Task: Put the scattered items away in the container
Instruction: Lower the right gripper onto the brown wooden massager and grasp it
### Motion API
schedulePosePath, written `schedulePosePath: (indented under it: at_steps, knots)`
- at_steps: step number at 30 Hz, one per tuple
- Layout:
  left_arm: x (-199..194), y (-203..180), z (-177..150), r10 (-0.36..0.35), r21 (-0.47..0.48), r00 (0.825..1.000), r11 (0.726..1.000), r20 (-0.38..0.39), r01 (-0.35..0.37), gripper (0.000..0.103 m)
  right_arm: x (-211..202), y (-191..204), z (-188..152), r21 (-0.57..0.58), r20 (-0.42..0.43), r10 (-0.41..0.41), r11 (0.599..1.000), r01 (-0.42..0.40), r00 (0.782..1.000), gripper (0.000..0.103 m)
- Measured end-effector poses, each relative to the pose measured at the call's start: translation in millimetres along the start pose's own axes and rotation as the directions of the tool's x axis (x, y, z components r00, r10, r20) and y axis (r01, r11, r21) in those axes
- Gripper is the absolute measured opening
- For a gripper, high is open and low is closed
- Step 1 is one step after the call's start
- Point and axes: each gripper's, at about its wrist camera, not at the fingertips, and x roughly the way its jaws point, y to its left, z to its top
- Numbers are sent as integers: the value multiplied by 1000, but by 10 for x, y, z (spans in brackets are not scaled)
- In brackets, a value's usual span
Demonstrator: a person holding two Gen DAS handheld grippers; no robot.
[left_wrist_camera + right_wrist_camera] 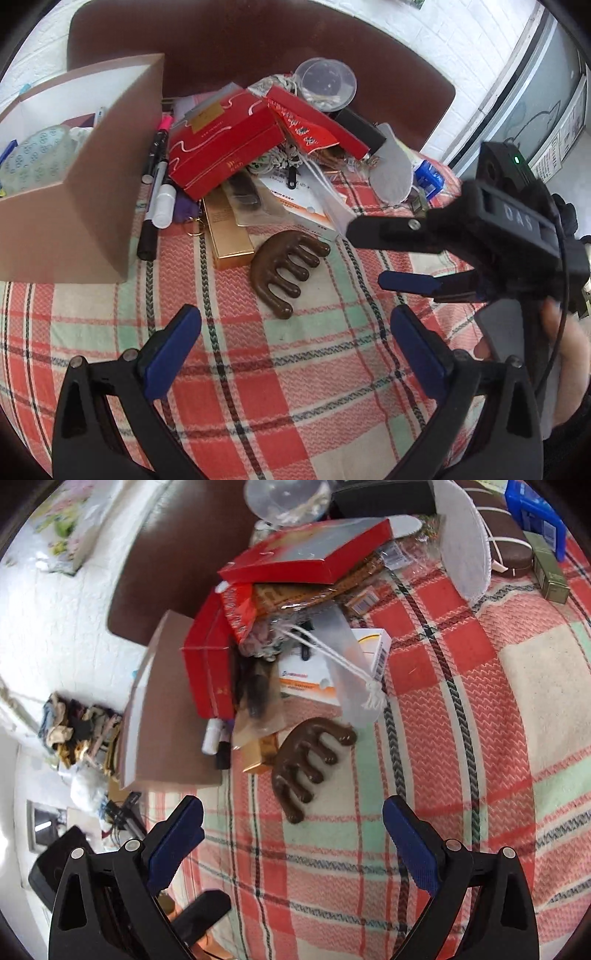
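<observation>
A brown wooden wide-tooth comb lies on the plaid cloth, just in front of a pile of items. In the pile are red boxes, a gold box and markers. An open cardboard box stands at the left and holds several things. My left gripper hovers open just short of the comb, nothing between its fingers. My right gripper is open too. It comes in from the right, its tips close beside the comb but apart from it.
A clear plastic cup, a grey insole and a blue box lie at the back right of the pile. A brown chair back stands behind the table. Bare plaid cloth lies in front of the comb.
</observation>
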Motion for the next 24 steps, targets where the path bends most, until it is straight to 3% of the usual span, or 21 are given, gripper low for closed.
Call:
schedulePosePath:
  at_steps: [5, 16, 21, 24]
  knots:
    - [274, 162, 68, -50, -71, 995, 996, -83, 44, 101, 340, 75, 206, 64, -133, -68, 995, 77, 989, 98]
    - [581, 312, 139, -118, -140, 987, 985, -107, 102, 98, 639, 169, 340, 68, -154, -56, 995, 67, 986, 102]
    - [679, 217, 176, -89, -83, 992, 993, -93, 82, 98, 713, 278, 290, -11, -176, -107, 994, 107, 978, 103]
    - [683, 232, 184, -110, -94, 991, 990, -78, 102, 98, 692, 300, 243, -23, -165, -101, 995, 99, 981, 103]
